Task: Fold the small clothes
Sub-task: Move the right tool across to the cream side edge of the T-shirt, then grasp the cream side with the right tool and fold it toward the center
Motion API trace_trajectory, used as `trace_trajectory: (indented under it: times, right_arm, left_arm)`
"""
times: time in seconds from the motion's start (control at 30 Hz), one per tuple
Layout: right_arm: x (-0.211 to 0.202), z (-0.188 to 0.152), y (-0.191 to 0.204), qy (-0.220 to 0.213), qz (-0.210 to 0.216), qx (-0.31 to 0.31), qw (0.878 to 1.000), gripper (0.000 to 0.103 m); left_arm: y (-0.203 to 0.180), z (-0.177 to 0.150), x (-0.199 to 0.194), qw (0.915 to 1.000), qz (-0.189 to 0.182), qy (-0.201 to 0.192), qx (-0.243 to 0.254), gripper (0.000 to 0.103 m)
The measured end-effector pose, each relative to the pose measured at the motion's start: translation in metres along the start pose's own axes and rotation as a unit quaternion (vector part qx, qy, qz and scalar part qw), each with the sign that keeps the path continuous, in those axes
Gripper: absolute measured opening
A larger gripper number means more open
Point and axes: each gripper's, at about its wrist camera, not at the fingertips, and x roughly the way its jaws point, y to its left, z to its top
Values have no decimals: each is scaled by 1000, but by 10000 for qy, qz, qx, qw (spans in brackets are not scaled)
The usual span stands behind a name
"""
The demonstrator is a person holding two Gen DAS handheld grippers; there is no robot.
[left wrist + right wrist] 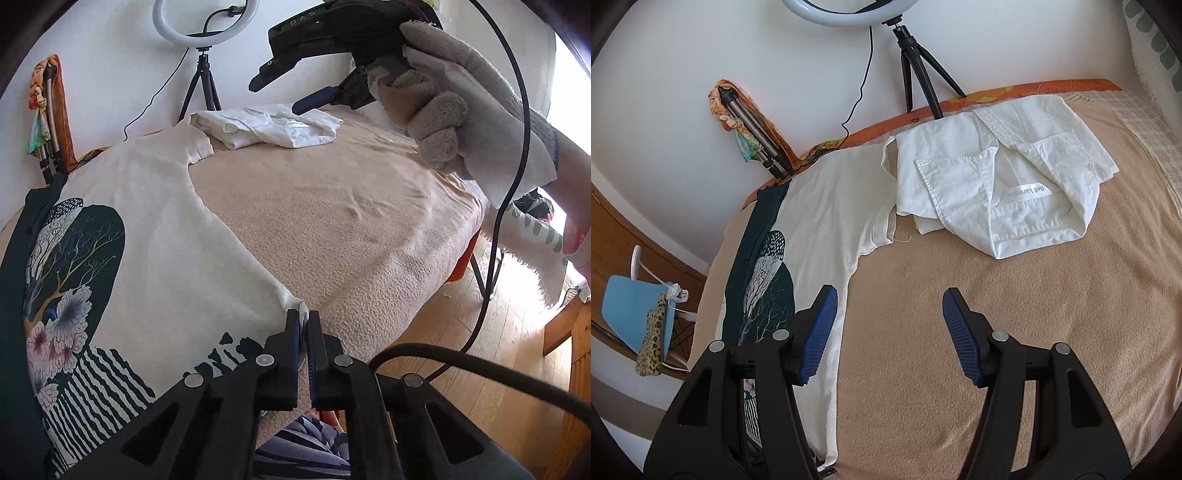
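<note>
A cream T-shirt with a dark tree-and-flower print (155, 236) lies spread on the beige blanket (332, 221); it also shows in the right wrist view (820, 206). My left gripper (303, 317) is shut on the shirt's hem corner near the blanket's front edge. My right gripper (890, 306) is open and empty, above the blanket just right of the shirt's side edge; it shows in the left wrist view (280, 92), held in a gloved hand. A folded white shirt (997, 177) lies at the back, also in the left wrist view (269, 127).
A ring light on a black tripod (916, 62) stands behind the folded shirt by the white wall. A folded tripod wrapped in colourful cloth (750, 125) leans at the back left. A black cable (517, 147) hangs at the right. Wood floor (498, 350) lies beyond the blanket's edge.
</note>
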Motion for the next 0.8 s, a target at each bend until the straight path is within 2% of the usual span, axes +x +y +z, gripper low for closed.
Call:
trace_trajectory:
  times: [0.2, 0.4, 0.57, 0.67, 0.73, 0.8]
  right_arm:
    - [53, 11, 7, 362, 150, 178, 9991, 62]
    - [109, 24, 3, 655, 172, 728, 9950, 62]
    - [134, 40, 4, 582, 53, 1011, 9932, 62]
    - [144, 53, 10, 592, -185, 925, 9938, 43]
    - [151, 59, 14, 645, -350, 853, 9937, 19]
    - [155, 64, 19, 621, -495, 748, 9940, 12]
  left_arm:
    - [18, 4, -23, 9984, -94, -232, -508, 0]
    - [27, 4, -37, 9970, -42, -364, -678, 0]
    - [32, 3, -42, 9964, -53, -398, -741, 0]
    - [35, 1, -45, 9960, -62, -430, -782, 0]
    - [37, 1, -46, 9957, -68, -444, -812, 0]
    - [40, 0, -48, 9951, -80, -469, -868, 0]
